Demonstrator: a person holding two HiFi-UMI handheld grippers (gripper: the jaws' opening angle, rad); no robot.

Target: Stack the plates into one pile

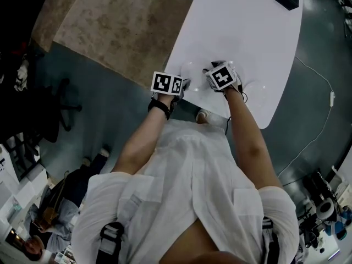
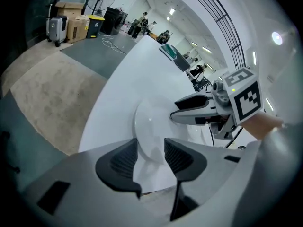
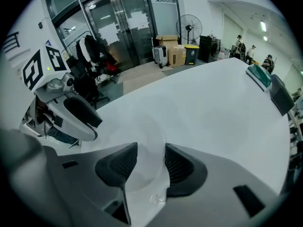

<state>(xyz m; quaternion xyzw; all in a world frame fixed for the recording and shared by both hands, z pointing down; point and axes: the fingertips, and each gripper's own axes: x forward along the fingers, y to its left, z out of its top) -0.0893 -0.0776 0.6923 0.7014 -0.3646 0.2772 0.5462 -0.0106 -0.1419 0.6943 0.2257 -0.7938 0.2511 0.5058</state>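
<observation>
The person's white shirt (image 1: 187, 191) is closest in the head view. Two bare arms reach out to a white tabletop (image 1: 242, 26). The left gripper (image 1: 180, 84) and the right gripper (image 1: 220, 73) are side by side at the near edge. A white plate (image 1: 192, 70) lies flat on the tabletop between them. It is hard to see, white on white. A second plate (image 1: 258, 92) lies to the right of the right gripper, also very faint. A brown rug (image 1: 110, 26) lies on the floor to the left of the tabletop.

In the left gripper view, the left gripper (image 2: 150, 157) is released, with a gap between its jaws. The white plate (image 2: 151, 122) lies flat on the tabletop (image 2: 137, 70) just past the jaws, and its near edge shows in the gap. The right gripper (image 2: 182, 109) is close by, at the plate's right side.

In the right gripper view, the right gripper (image 3: 150, 162) is released too, and holds nothing. The plate (image 3: 142, 141) shows in the gap between its jaws, flat on the tabletop (image 3: 213, 108). The left gripper (image 3: 80, 115) is at the plate's left side. A fan (image 3: 188, 25) stands far back in the room.
</observation>
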